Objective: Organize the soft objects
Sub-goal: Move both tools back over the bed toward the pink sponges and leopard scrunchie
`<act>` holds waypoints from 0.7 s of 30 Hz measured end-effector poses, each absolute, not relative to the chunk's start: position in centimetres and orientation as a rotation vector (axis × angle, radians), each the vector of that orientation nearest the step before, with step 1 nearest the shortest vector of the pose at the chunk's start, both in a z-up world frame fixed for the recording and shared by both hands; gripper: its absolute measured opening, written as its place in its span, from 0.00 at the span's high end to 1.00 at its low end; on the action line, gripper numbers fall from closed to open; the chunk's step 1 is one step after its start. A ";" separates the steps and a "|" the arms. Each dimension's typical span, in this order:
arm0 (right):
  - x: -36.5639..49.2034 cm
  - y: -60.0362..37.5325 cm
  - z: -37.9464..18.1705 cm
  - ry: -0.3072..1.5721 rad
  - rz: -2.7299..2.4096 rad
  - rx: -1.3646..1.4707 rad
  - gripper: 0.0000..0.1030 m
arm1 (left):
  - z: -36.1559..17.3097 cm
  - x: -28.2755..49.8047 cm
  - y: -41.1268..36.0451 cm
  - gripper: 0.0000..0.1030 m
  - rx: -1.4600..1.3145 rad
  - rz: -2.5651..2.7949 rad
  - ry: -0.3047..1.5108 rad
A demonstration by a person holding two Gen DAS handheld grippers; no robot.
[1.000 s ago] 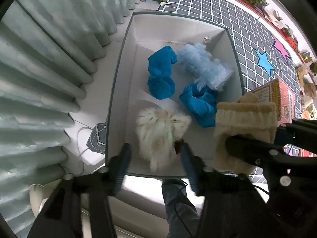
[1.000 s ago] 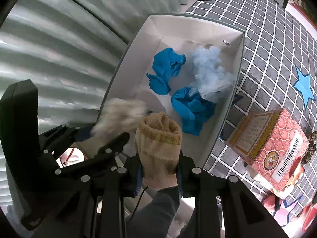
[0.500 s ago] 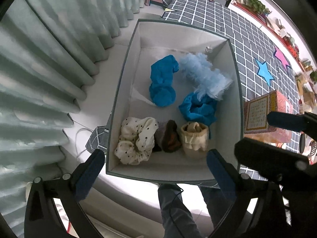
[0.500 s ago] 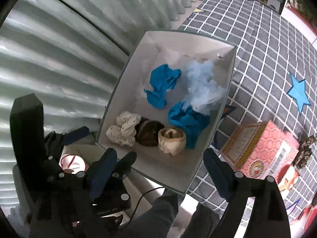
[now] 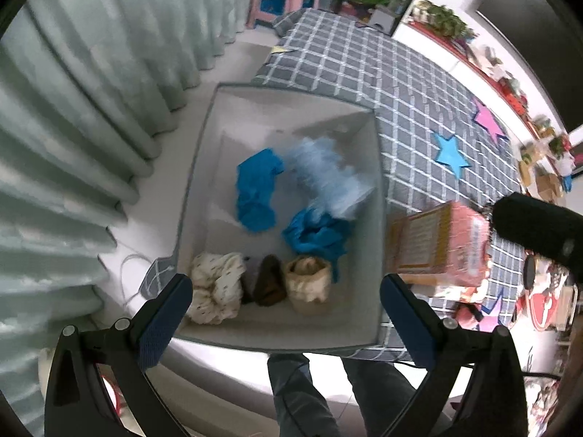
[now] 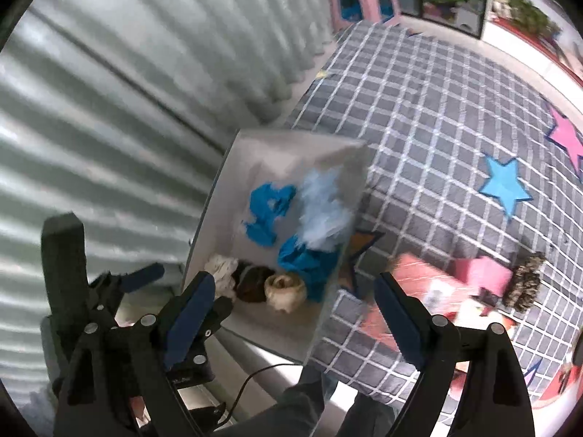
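both grippers are seen with jaws spread wide and nothing between the pads; each pair has just been opening. the left gripper (image 5: 286, 313) hangs above the near wall of the white box (image 5: 204, 167), where a spotted cream bundle (image 5: 216, 296), a brown piece (image 5: 269, 286) and a rolled beige sock (image 5: 308, 284) lie in a row running from nine to three o'clock. blue cloths (image 5: 255, 196) lie deeper, toward twelve. the right gripper (image 6: 293, 309) is angled toward the grid-patterned cover (image 6: 437, 116); a dark speckled soft item (image 6: 524, 284) lies at about two o'clock from its jaws, well apart from the box, long axis roughly upright in the right wrist view. the right hand is judged nearer to it.
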State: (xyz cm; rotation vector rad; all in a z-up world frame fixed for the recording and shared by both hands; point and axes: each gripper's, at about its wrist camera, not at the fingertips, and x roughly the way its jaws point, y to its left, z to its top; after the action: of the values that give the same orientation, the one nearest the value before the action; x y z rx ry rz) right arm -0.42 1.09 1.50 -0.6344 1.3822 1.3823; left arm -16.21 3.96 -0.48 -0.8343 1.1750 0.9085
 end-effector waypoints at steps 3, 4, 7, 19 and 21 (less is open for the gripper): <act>2.8 0.1 2.5 1.373 1.330 -0.567 0.13 | -0.1 -14.3 3.7 0.00 -0.801 0.877 1.184; 4.4 -0.6 2.7 1.370 1.298 -0.539 0.13 | 0.0 -13.5 3.6 0.00 -0.792 0.861 1.188; 8.0 -1.9 2.2 1.377 1.204 -0.494 0.13 | 0.0 -11.7 3.2 0.00 -0.775 0.825 1.200; 16.8 -5.9 -7.3 1.599 0.913 -0.426 0.13 | -1.2 -5.9 1.6 0.00 -0.717 0.753 1.295; 17.1 -5.8 -8.8 1.632 0.911 -0.433 0.13 | -1.3 -5.5 1.5 0.00 -0.715 0.753 1.308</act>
State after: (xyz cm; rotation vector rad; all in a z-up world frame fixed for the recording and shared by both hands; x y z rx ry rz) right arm 17.10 -5.78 -8.76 -0.4325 1.6317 0.9114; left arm -5.46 1.52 -1.34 -0.7151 1.3079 0.7533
